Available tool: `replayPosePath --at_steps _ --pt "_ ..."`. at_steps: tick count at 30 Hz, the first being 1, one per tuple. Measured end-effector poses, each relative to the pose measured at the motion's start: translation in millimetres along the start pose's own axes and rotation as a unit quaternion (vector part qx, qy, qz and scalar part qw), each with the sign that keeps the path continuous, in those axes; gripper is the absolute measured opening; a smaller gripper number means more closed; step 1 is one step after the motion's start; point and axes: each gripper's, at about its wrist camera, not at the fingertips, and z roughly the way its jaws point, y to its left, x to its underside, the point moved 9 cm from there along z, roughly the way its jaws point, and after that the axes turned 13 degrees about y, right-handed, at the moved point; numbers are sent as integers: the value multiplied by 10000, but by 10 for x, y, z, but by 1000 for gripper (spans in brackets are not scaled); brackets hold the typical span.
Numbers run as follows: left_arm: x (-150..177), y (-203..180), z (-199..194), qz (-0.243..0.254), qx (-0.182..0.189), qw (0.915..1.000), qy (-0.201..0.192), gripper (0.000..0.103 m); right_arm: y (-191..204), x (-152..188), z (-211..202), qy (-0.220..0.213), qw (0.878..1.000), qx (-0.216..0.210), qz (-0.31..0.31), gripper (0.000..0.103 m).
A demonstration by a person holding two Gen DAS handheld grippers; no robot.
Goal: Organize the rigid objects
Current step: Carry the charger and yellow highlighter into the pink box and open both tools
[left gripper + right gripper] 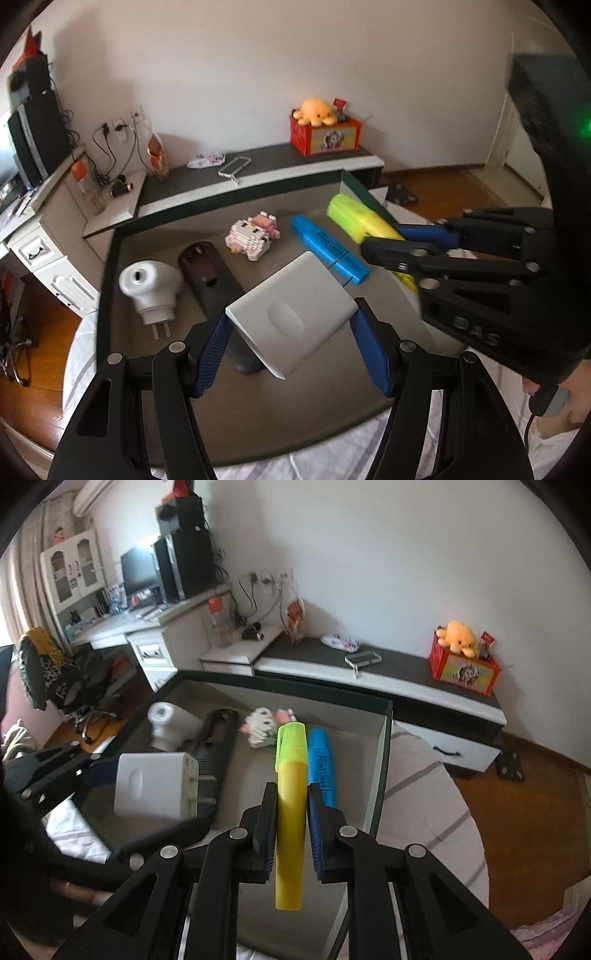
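A shallow grey box with a dark green rim (pixel 107 280) lies on a bed. My left gripper (pixel 290 321) is shut on a white square charger (pixel 291 317), held above the box floor; the charger also shows in the right wrist view (pixel 151 786). My right gripper (pixel 291 794) is shut on a yellow highlighter (pixel 290 812), held over the box's right side; the highlighter also shows in the left wrist view (pixel 354 218). In the box lie a blue highlighter (pixel 328 251), a pink-white block toy (pixel 253 236), a black remote-like piece (pixel 210 277) and a white plug-in device (pixel 151 288).
A low black-and-white cabinet (pixel 258 166) runs behind the box, with a red box and orange plush (pixel 321 125) on it. A white desk (pixel 40 243) stands at left. The wooden floor (pixel 461 192) shows at right. The striped bedsheet (pixel 424 812) surrounds the box.
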Motion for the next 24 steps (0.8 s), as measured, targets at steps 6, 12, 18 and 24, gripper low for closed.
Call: replayPosePath --at_steps 6,12,18,24 --pt "-66 -31 333 24 -87 9993 355 66 -211 -69 278 362 9987 364 40 16" --pt "-124 -15 512 -51 -125 9986 512 65 -298 -57 339 422 9974 575 71 16" --pt "-117 -47 520 -46 -130 9983 566 66 -310 -102 341 396 9965 720 120 16" --pt "-102 -41 435 -73 -144 9987 473 69 -319 -80 287 339 9969 671 212 17"
